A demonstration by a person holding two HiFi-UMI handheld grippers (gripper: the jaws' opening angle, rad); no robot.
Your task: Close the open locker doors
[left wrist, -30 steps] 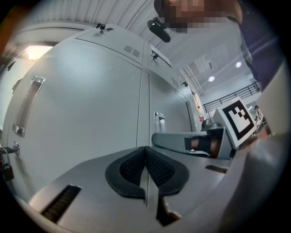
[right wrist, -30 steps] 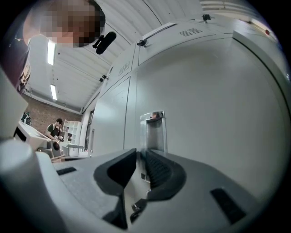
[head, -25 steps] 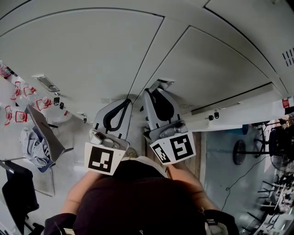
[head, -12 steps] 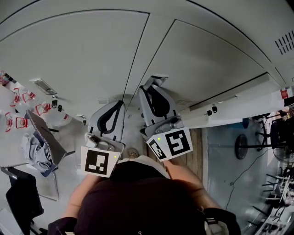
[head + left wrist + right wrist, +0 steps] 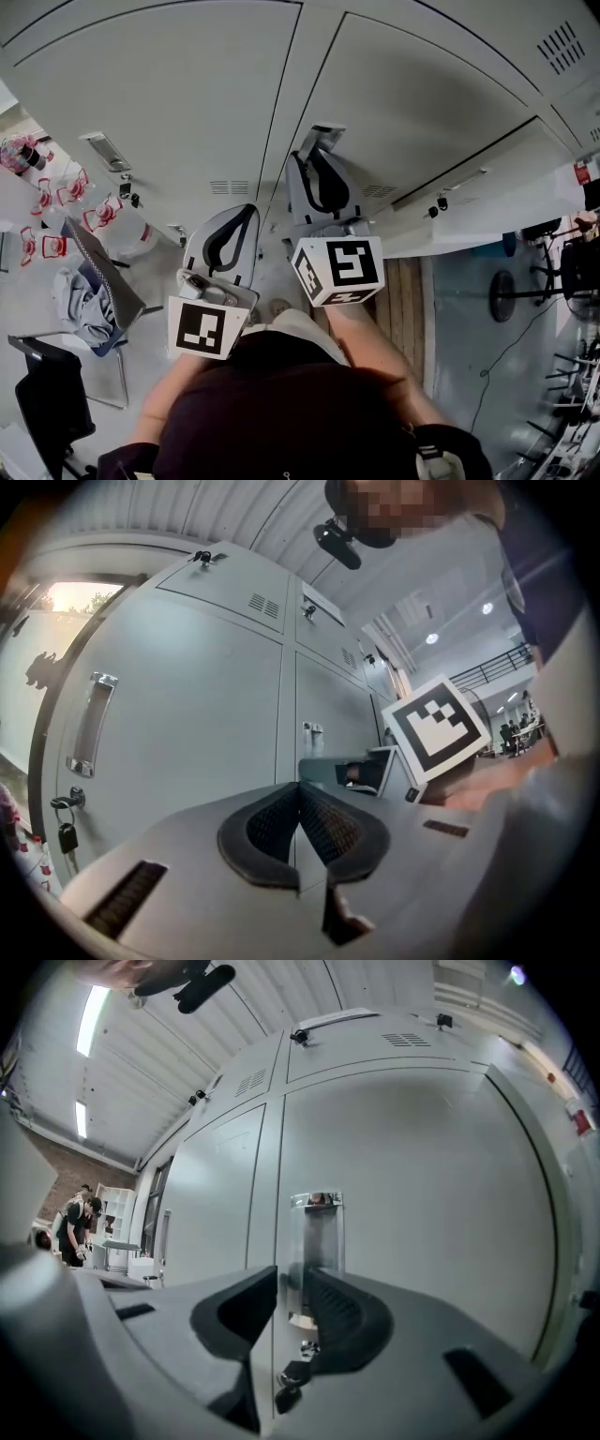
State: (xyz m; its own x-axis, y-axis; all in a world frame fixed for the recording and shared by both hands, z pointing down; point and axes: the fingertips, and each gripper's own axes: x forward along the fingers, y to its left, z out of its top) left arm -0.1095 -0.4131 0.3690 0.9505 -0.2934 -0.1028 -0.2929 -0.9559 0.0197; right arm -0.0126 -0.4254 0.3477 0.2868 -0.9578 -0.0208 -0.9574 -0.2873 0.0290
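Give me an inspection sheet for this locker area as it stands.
Surface: floor, grey, with a wooden strip.
Job's things: grey locker doors; chrome handle, key hanging below it.
Clutter: clothes in a heap; black chair.
Grippers: left claw shut, empty; right claw opening, handle between its jaws.
Cables: one cable on the floor.
Surroundings: a person far off.

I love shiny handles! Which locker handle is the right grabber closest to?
The handle on the door straight ahead of the right gripper, seen between its opening jaws. The other handle sits farther left, with no gripper at it.
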